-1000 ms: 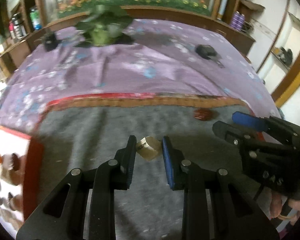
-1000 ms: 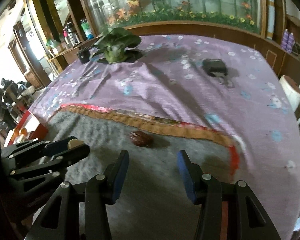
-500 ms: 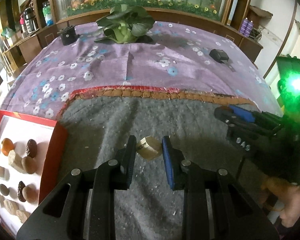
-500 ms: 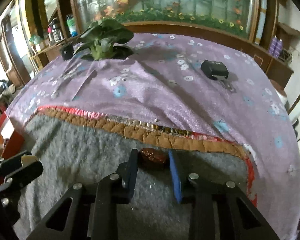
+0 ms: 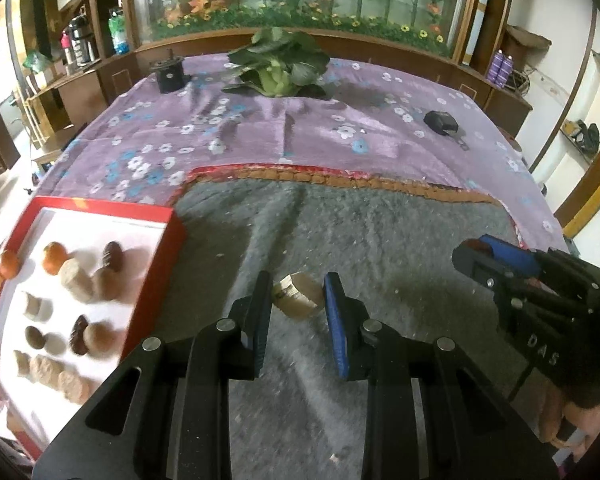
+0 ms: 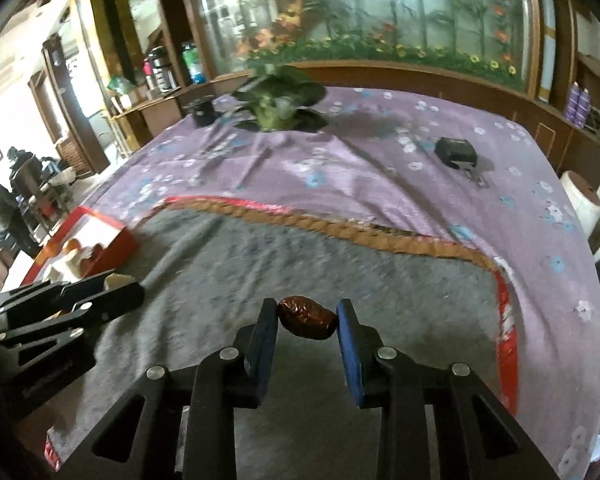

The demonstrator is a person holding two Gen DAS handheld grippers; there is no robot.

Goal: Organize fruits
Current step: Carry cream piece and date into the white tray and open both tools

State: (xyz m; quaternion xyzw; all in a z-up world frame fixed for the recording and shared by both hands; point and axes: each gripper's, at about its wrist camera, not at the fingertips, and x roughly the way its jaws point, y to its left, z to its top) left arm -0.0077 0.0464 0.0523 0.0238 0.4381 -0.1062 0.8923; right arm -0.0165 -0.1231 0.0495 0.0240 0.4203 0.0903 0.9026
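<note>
A grey blanket [image 5: 340,240] overlies a purple floral cloth [image 5: 260,136] on the bed. The left claw [image 5: 298,300] is clamped on a tan piece [image 5: 298,295] above the blanket. The right claw [image 6: 307,318], its jaws having just closed, grips a dark red date [image 6: 307,316]. A red tray [image 5: 156,276] holding sorted pieces lies at left.

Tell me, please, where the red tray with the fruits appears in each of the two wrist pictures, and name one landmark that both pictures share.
Left wrist view: the red tray fills the lower left, its white inside in plain sight.
Right wrist view: the red tray is small at the left edge, seen from the side, above the left gripper.
Shared landmark: the leafy green plant on the purple cloth.
</note>
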